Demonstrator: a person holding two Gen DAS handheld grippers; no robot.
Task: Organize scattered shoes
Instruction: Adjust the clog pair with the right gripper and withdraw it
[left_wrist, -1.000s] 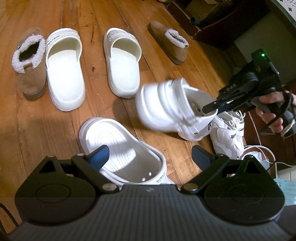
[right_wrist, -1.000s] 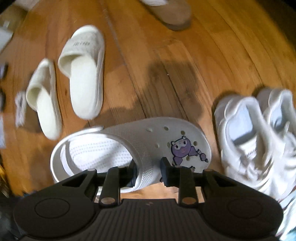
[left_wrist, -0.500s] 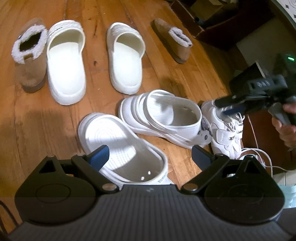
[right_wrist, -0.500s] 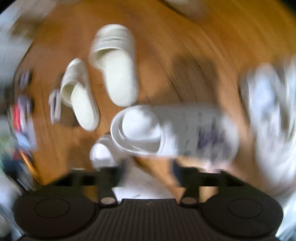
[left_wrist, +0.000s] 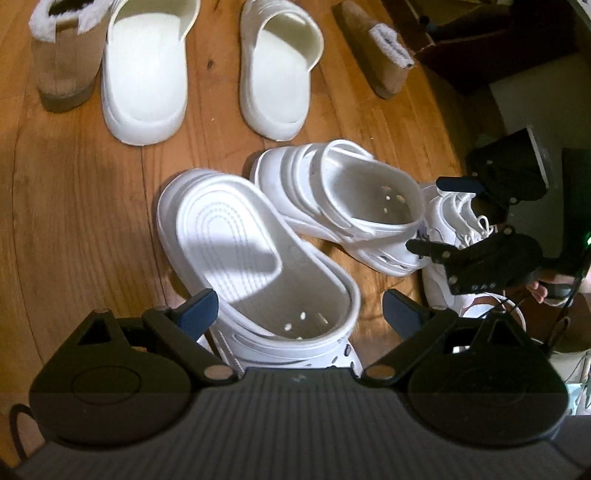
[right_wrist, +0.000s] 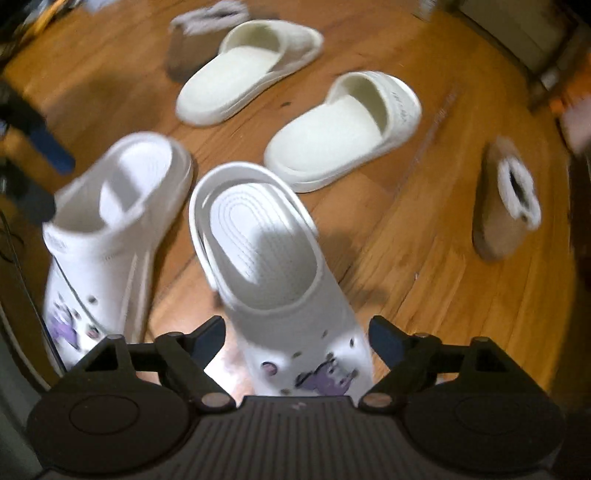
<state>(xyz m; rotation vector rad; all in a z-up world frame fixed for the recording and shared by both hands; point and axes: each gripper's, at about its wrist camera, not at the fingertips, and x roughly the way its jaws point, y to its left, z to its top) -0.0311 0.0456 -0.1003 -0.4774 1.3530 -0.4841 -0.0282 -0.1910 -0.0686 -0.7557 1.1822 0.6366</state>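
Two white clogs (left_wrist: 258, 258) (left_wrist: 343, 203) upright, touching; two cream slides (left_wrist: 146, 74) (left_wrist: 279, 70) paired; two tan fleece-lined boots (left_wrist: 64, 55) (left_wrist: 376, 44) apart; white sneakers (left_wrist: 454, 214).

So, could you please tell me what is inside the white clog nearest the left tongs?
The clog holds nothing: its ridged footbed and small toe holes show bare. The deepest part of the toe is covered by the upper, so I cannot see in there.

The left hand-held gripper (left_wrist: 297, 308) has a matte black body with a ribbed grey middle part, two round housings, silver screws at the joints and dark blue pads on the fingers (left_wrist: 197, 312). The right hand-held gripper (right_wrist: 297, 338) looks the same. From the left view, a small green light (left_wrist: 586, 240) shines on it, and thin cables (left_wrist: 569, 295) hang near the hand (left_wrist: 543, 286).
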